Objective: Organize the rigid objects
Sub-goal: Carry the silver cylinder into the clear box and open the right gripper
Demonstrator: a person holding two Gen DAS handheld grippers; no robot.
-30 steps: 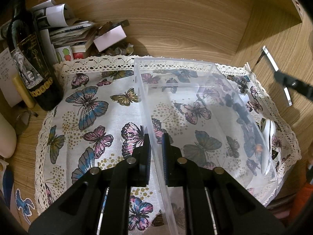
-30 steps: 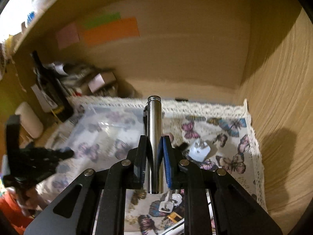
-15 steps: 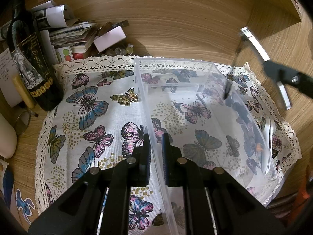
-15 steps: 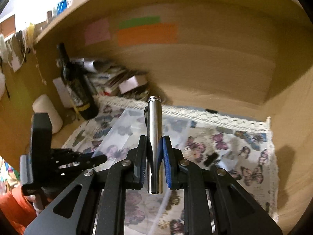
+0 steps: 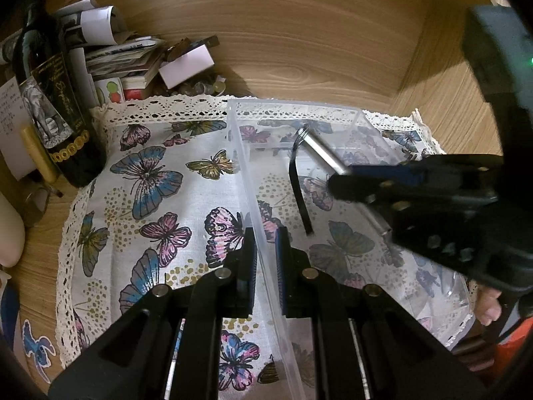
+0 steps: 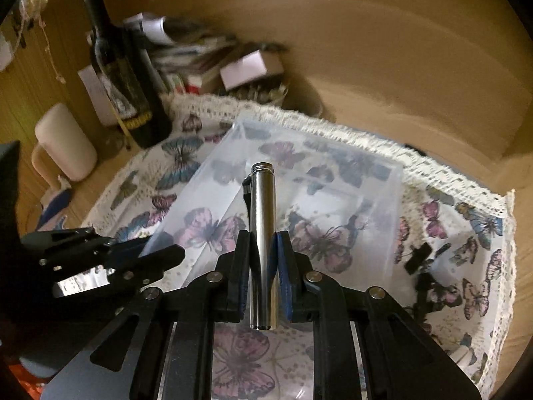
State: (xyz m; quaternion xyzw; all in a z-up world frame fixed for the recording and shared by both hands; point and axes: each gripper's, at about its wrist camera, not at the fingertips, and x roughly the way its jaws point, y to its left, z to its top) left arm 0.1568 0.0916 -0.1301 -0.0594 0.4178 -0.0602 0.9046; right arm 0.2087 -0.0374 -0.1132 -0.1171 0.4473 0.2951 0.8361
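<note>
A clear plastic box (image 5: 358, 116) stands on a butterfly-print cloth (image 5: 150, 183); it also shows in the right wrist view (image 6: 383, 180). My left gripper (image 5: 265, 250) is shut on the box's left wall and shows in the right wrist view (image 6: 160, 256). My right gripper (image 6: 263, 253) is shut on a silver metal cylinder (image 6: 263, 233) with a black strap and holds it above the inside of the box. From the left wrist view the cylinder (image 5: 324, 151) and its hanging strap (image 5: 299, 193) are over the box, with the right gripper (image 5: 339, 180) coming in from the right.
A dark wine bottle (image 5: 56, 100) and a pile of papers and boxes (image 5: 133, 63) stand at the back left. A white cylinder (image 6: 65, 143) stands left of the cloth. Small black items (image 6: 416, 260) lie on the cloth right of the box. Wooden walls close the back and right.
My right gripper has carried the silver cylinder leftward and down, from right of the box to over its inside. My left gripper has kept its hold on the box wall.
</note>
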